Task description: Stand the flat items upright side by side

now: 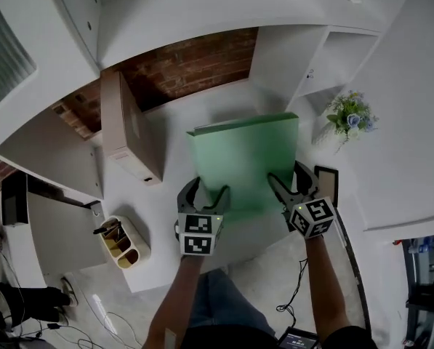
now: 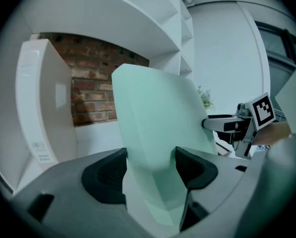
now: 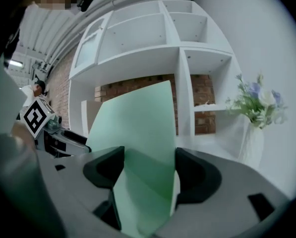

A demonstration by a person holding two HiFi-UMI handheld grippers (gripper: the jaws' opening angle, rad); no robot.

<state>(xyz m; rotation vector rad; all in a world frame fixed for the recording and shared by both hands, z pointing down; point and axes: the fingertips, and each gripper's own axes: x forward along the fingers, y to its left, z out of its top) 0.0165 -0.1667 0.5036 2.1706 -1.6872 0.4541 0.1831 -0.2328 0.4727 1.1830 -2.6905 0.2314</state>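
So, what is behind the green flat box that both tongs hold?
Behind the green flat box stands the white shelf with its brick back wall. What lies directly behind the box is covered and cannot be seen.

The head view looks steeply down from above and behind the left gripper point(image 1: 206, 192) and right gripper point(image 1: 289, 180). Each gripper view sits close behind its own jaws, facing the white shelf unit point(image 3: 138, 38) ahead. All three share the green panel point(image 1: 246, 151) ahead of the grippers.

White cubby shelves point(image 3: 180, 68) stand before a red brick wall point(image 1: 187, 67).
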